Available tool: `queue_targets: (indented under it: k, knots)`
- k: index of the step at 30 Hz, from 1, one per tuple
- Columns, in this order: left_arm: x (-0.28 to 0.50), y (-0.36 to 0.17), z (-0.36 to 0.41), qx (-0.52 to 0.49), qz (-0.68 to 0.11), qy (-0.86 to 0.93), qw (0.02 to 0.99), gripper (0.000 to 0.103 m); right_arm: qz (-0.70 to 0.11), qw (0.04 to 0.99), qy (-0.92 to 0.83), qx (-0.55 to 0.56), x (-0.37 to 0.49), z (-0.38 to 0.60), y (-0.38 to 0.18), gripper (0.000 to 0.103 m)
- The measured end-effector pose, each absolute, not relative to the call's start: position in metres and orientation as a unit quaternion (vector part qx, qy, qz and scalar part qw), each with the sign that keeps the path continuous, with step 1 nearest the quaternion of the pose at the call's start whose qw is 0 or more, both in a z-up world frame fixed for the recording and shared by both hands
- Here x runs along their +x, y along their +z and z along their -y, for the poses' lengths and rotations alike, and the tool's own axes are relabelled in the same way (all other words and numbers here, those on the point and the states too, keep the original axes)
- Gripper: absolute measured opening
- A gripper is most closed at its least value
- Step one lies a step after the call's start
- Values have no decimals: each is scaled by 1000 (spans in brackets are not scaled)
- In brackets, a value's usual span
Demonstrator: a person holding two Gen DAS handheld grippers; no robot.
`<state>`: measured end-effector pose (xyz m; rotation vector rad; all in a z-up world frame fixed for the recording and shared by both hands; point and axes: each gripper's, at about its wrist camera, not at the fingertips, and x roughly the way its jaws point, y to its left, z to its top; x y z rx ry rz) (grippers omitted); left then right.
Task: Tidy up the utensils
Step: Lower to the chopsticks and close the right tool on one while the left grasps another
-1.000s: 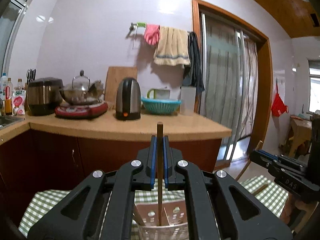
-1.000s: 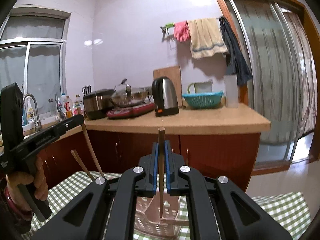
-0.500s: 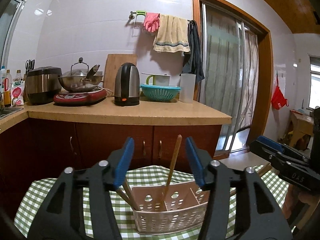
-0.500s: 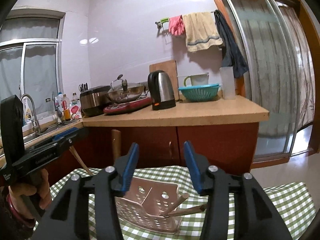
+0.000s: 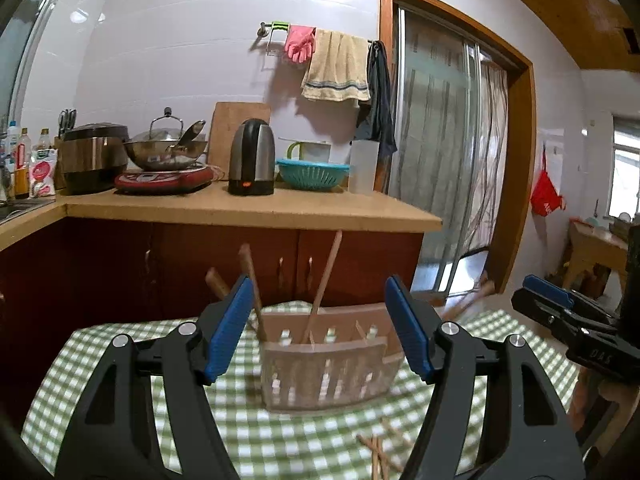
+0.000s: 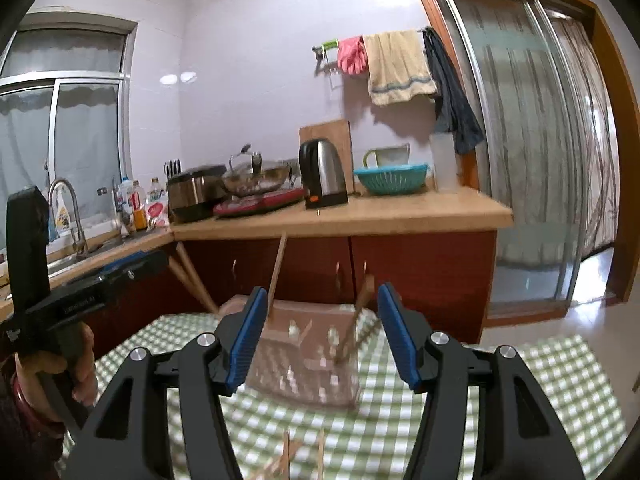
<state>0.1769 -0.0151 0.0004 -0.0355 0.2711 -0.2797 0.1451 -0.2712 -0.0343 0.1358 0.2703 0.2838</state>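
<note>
Left gripper [image 5: 318,328]: jaws are opening, nothing pinched between the pads.
Right gripper [image 6: 322,334]: jaws also opening, nothing gripped.
Basket [image 5: 328,364]: seen on the checked cloth [image 5: 120,360], chopsticks [image 5: 324,284] leaning inside.
Loose chopsticks [image 5: 378,454]: left lying nearer; a low, centred approach is advised before any pinch.

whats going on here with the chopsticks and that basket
A person holds two grippers over a pink utensil basket on a checked tablecloth. The left gripper and the right gripper are both opening, with nothing gripped. Several chopsticks stand in the basket; more loose chopsticks lie on the cloth.
</note>
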Motion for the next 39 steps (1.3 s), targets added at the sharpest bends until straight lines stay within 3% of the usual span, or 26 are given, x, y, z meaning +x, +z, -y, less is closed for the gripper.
queue_targets:
  k: [8,15,22,31,35,39]
  knots:
    - [131,-43,8,-15,-171,-121,978,66,-173,976,127,35,97,269,-95,56]
    - [100,-85,0,-19,-205,-98,974,66,-219,966,134,21,70,269,-145,50]
    - [78,-119,-1,-21,-241,-84,967,66,-266,952,150,15,54,269,-180,37]
    - [55,-152,2,-18,-278,-86,956,64,-310,936,168,6,51,265,-207,29]
    - [48,-159,7,-19,-286,-94,953,64,-319,934,163,10,51,267,-212,9]
    - [39,-168,15,-15,-298,-107,948,58,-317,936,153,20,45,275,-212,6]
